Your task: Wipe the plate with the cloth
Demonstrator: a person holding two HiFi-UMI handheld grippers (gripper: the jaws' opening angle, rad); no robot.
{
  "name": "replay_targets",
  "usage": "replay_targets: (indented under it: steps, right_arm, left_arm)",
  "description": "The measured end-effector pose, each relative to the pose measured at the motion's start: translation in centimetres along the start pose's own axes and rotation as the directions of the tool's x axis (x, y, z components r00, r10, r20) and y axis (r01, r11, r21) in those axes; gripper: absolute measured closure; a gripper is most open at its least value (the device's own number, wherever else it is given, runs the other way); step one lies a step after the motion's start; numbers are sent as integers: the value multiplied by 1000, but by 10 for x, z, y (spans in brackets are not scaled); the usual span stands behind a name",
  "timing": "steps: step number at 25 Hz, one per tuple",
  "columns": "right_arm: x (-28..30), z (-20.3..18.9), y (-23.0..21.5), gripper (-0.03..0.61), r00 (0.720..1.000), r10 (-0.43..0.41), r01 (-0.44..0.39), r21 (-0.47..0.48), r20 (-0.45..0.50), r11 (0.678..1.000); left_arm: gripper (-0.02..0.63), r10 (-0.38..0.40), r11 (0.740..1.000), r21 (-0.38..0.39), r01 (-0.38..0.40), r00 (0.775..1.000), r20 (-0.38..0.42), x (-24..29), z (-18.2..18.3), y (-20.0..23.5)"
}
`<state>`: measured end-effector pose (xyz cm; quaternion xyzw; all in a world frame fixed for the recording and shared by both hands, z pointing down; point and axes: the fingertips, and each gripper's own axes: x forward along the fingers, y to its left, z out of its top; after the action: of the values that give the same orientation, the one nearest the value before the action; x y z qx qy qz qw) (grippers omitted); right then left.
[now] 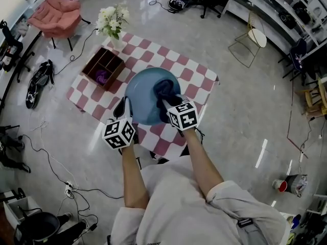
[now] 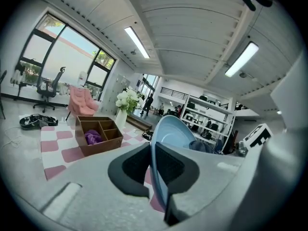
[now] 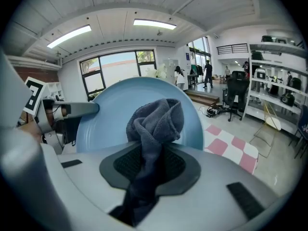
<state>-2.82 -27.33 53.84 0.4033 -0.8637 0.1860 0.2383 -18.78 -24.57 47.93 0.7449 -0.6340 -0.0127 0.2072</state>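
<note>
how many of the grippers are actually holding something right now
2. The left gripper is clamped on the rim of the blue plate; the right gripper is shut on the dark cloth.

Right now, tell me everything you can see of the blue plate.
The plate is round, pale blue, smooth and plain, with a shallow raised rim; it looks like ceramic or plastic. It is held up over the pink-and-white checked table, tilted with its inner face toward the person. The left gripper is clamped on its rim. The dark grey cloth, bunched in the right gripper, appears to lie against its inner face.
</note>
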Motion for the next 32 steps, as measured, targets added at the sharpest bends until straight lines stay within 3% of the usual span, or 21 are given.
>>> replay_targets:
  steps: [9, 15, 22, 32]
  right_arm:
    - [8, -8, 57, 482, 993, 104, -110, -127, -50, 986]
    - [11, -4, 80, 481, 990, 126, -137, -220, -64, 966]
    - [15, 0, 79, 480, 989, 143, -148, -161, -44, 976]
    - [15, 26, 55, 480, 995, 85, -80, -87, 55, 993]
  left_arm:
    - [581, 45, 998, -45, -43, 998, 37, 1, 5, 1]
    - [580, 35, 999, -14, -35, 999, 17, 2, 1, -12]
    - [578, -4, 998, 64, 7, 999, -33, 5, -10, -32]
    - [578, -49, 990, 124, 60, 995, -91, 4, -21, -41]
